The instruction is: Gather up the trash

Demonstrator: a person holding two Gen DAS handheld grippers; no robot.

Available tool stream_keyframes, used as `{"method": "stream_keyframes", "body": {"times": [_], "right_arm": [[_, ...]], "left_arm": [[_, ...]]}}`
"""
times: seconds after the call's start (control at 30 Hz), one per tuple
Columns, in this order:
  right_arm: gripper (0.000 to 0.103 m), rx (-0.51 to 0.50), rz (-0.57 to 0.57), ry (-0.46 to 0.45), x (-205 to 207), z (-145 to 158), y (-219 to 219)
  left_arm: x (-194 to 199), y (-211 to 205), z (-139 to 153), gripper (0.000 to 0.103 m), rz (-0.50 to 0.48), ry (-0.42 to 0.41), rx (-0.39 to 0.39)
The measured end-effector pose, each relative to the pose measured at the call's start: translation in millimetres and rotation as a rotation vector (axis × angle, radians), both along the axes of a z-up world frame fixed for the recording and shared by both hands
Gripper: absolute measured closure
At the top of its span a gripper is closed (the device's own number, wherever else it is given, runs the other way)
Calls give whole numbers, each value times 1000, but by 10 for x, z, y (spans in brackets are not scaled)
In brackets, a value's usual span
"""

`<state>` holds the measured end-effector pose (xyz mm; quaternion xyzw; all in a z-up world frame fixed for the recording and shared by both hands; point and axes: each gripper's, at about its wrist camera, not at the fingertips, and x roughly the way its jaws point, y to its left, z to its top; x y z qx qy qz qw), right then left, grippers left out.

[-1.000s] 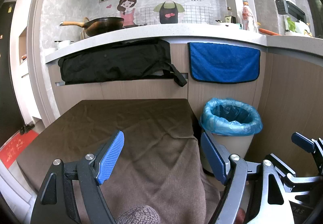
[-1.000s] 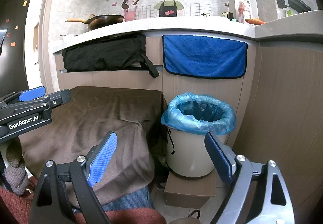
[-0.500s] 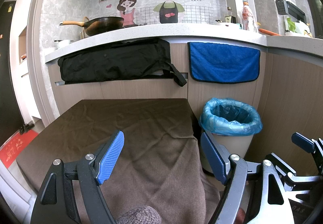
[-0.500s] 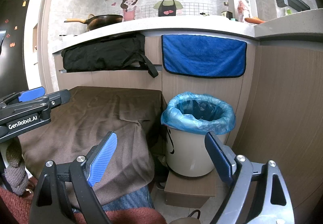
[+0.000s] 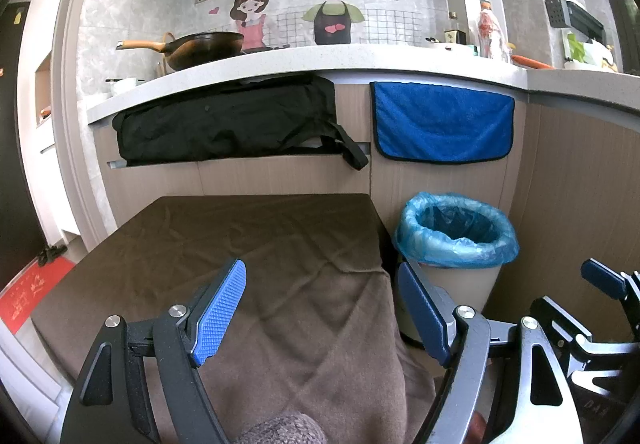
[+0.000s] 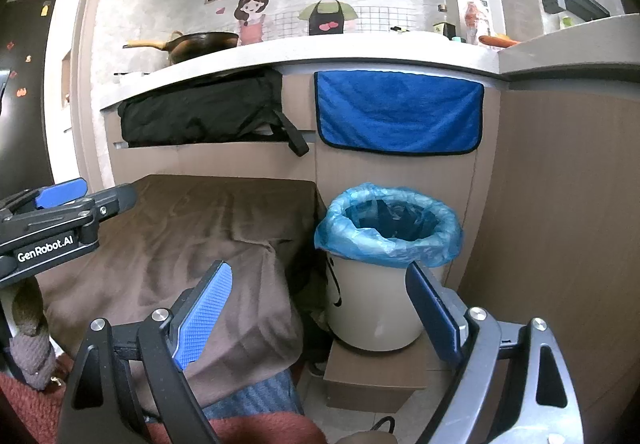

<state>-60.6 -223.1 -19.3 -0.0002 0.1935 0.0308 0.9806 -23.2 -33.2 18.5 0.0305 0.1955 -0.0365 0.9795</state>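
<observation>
Left gripper (image 5: 320, 318), right gripper (image 6: 320, 318): tongs apart, empty, held low over brown cloth (image 5: 256, 244). Blue-lined bin (image 6: 388, 232) alongside table edge, presumably for easy drops. No trash visible.

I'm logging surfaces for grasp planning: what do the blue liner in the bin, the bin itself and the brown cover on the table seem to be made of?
The crinkled blue bin liner looks like thin glossy plastic film: translucent, wrinkled, folded over the rim. The cream round bin seems to be smooth matte plastic, though that is not certain. The brown table cover looks like soft woven or fleecy fabric: it creases and drapes over the edge.
</observation>
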Motion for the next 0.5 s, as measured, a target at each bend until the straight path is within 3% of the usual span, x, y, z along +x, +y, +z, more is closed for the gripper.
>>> {"method": "stream_keyframes", "body": {"times": [0.5], "right_arm": [[16, 7, -18, -1, -35, 23, 7]], "left_arm": [[16, -33, -17, 24, -2, 11, -3]]}}
